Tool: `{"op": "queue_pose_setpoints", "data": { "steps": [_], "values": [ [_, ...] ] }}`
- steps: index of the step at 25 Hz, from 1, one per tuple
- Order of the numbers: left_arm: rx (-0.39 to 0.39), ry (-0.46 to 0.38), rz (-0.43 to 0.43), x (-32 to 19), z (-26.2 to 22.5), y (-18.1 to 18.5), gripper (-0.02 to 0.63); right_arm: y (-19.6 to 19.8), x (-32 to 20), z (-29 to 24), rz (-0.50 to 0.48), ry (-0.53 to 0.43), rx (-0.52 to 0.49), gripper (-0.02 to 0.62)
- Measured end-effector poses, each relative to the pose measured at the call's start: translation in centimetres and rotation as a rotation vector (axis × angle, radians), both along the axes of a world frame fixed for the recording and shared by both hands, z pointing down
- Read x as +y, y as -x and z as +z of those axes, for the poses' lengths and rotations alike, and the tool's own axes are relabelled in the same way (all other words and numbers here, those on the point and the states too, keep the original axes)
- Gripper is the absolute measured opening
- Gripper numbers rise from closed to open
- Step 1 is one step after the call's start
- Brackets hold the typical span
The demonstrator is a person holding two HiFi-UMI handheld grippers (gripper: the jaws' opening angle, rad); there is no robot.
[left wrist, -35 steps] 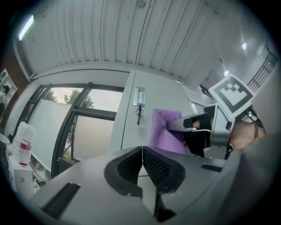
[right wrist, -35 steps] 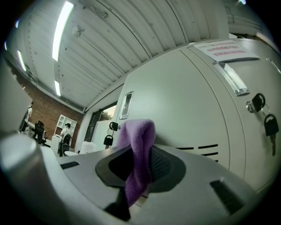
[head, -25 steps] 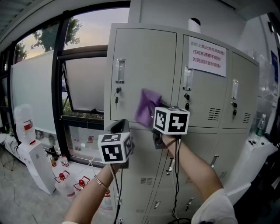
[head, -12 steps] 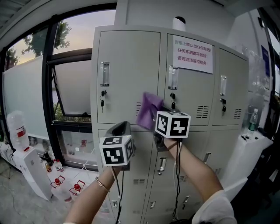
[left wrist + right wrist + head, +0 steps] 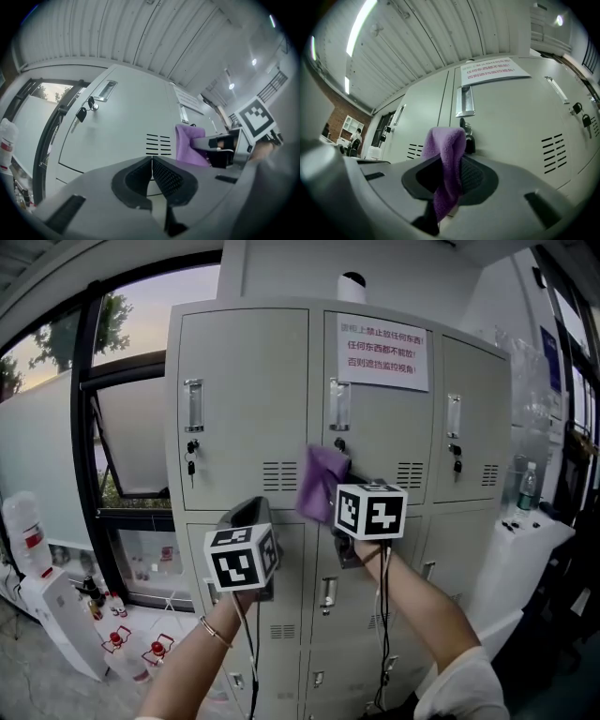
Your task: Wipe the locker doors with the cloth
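Cloth (image 5: 444,140) is soft, light and floppy; your right tongs (image 5: 449,172) pinch its bunched middle, left tongs (image 5: 151,171) closed empty.

Grey lockers (image 5: 244,381) stand against a pale wall (image 5: 281,268), with a white notice (image 5: 382,351) on the upper middle door. To the left, a tall black-framed window (image 5: 122,427) shows a tree (image 5: 111,320) and a dusky sky; below it a white water dispenser (image 5: 61,615) and red-capped bottles (image 5: 155,652) stand on the grey floor (image 5: 28,690). To the right a white stand (image 5: 525,559) carries a bottle (image 5: 526,488), and overhead a ribbed ceiling (image 5: 422,51) has lit strip lights (image 5: 361,21).
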State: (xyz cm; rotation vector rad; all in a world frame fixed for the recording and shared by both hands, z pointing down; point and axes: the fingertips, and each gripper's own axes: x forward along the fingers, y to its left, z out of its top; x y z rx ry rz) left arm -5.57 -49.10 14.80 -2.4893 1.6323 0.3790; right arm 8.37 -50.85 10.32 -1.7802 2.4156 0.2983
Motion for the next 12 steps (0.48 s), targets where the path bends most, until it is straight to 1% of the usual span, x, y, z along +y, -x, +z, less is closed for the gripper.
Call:
{"op": "queue_pose_setpoints", "data": {
  "steps": [12],
  "values": [
    [-0.007, -0.013, 0.025, 0.0, -0.4, -3.5, 0.008, -5.3, 0.2, 0.4, 0.051, 0.019, 0.007, 0.072]
  ]
}}
